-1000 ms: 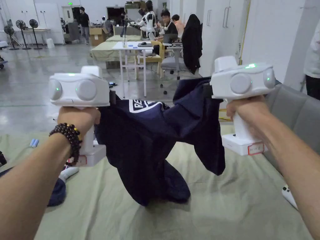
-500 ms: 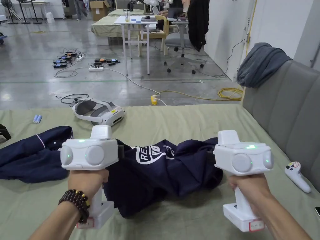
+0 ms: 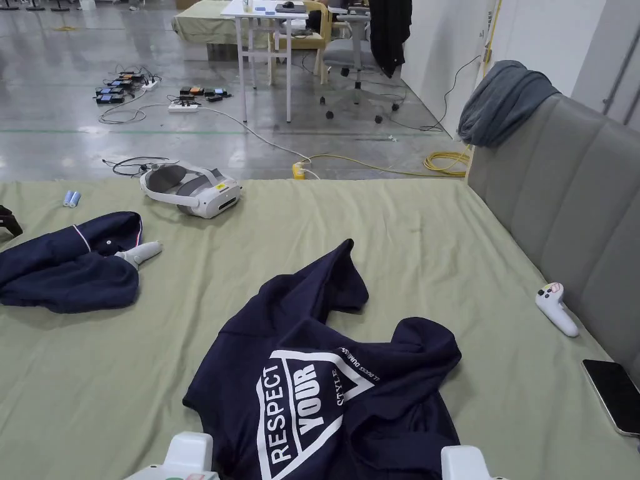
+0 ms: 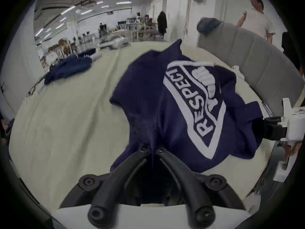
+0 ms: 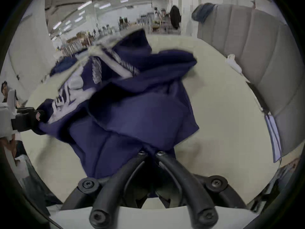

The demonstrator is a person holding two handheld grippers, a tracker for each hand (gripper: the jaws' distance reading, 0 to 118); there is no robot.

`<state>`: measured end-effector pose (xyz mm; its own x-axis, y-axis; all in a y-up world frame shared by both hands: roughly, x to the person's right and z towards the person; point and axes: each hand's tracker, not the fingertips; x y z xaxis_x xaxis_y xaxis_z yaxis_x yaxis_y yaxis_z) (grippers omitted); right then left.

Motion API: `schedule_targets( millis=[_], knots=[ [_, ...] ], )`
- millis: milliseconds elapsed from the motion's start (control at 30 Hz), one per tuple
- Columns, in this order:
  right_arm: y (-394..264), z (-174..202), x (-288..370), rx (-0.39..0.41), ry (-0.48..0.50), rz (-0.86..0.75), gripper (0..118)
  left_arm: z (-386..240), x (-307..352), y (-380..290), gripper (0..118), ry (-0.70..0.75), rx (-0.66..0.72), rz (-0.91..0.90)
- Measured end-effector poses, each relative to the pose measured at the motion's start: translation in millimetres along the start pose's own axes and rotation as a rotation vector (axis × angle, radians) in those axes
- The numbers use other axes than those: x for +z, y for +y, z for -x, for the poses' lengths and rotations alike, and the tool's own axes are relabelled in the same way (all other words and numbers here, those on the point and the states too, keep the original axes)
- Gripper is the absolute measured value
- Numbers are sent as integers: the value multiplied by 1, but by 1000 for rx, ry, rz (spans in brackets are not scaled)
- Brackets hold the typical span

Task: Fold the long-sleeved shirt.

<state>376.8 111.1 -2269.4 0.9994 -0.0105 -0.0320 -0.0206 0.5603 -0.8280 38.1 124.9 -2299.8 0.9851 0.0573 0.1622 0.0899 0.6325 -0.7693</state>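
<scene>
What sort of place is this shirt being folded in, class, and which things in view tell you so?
Probably a large open workshop or lab, not a home: a polished concrete floor with chargers and cables, a headset on the green-sheeted bed, and office desks beyond.

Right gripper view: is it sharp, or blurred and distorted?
Right gripper view: the shirt is smeared by motion blur, inside a round fisheye frame with dark corners. Left gripper view: same fisheye bend, the shirt less blurred. Head view: sharp, evenly lit.
</scene>
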Motion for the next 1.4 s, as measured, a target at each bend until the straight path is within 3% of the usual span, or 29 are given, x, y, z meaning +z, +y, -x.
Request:
schedule_targets(
  millis=[33,67,100,133,167,200,267,300,333,367,433,500,533,567,600,633,667,733,800,833,967,1067,1133,1200,1233,1300,1333,1400],
  knots=[
    [-1,1,2,0,1,-17,3,-4,2,-2,16,-5,-2,-10],
    [6,4,26,-19,10,-47,12,-2,8,0,33,-18,6,-29],
    [9,5,40,-51,31,-68,40,0,12,2,68,-31,21,-45],
    [13,3,51,-64,75,-87,94,2,21,8,107,-52,43,-76],
    [18,3,62,-61,96,-110,118,-1,33,9,109,-64,43,-101],
    [21,3,72,-52,95,-147,115,2,43,11,104,-66,67,-198],
    [27,-1,79,-40,105,-233,93,8,54,16,93,-47,61,-184],
    [31,0,84,-23,77,-222,68,4,65,28,75,-21,71,-195],
    [35,0,88,-2,67,-231,15,6,68,30,22,-8,71,-213],
    [32,-8,73,11,63,-249,0,7,66,32,6,5,63,-222],
    [32,-11,67,-9,38,-259,0,10,60,50,4,59,63,-221],
    [40,-8,85,-11,96,-225,0,18,47,62,4,36,84,-197],
    [40,-7,85,-18,91,-228,0,22,39,67,9,34,98,-196],
    [39,-7,85,-21,87,-231,0,30,25,69,24,33,116,-191],
    [38,-8,86,-18,88,-229,0,34,16,76,46,50,126,-197],
    [34,-10,82,-22,80,-223,0,40,3,88,89,50,140,-200],
    [32,-11,82,-22,74,-217,0,45,-15,103,111,43,147,-182],
    [27,-14,83,-24,72,-210,0,50,-53,132,111,0,158,-133],
    [27,-10,93,-15,57,-200,0,44,-52,148,104,33,117,-153],
    [24,-10,93,-21,55,-195,0,43,-99,168,103,69,71,-136],
    [20,-24,80,-53,56,-161,0,31,-153,190,103,136,-21,-75],
    [25,-33,73,-65,53,-156,0,19,-179,183,102,141,-53,-1],
    [42,-43,66,-65,50,-161,0,26,-176,179,94,92,23,-49],
    [63,-63,48,-62,34,-180,0,28,-160,186,61,4,33,-21],
    [82,-72,40,-57,29,-201,0,44,-168,196,4,15,7,-26],
    [128,-73,32,-42,1,-234,1,56,-158,203,5,138,-72,-99],
    [150,-80,19,-37,-4,-231,23,53,-138,200,5,82,-58,-148],
    [190,-94,-13,-42,-21,-203,94,49,-106,195,5,19,72,-185]
  ],
)
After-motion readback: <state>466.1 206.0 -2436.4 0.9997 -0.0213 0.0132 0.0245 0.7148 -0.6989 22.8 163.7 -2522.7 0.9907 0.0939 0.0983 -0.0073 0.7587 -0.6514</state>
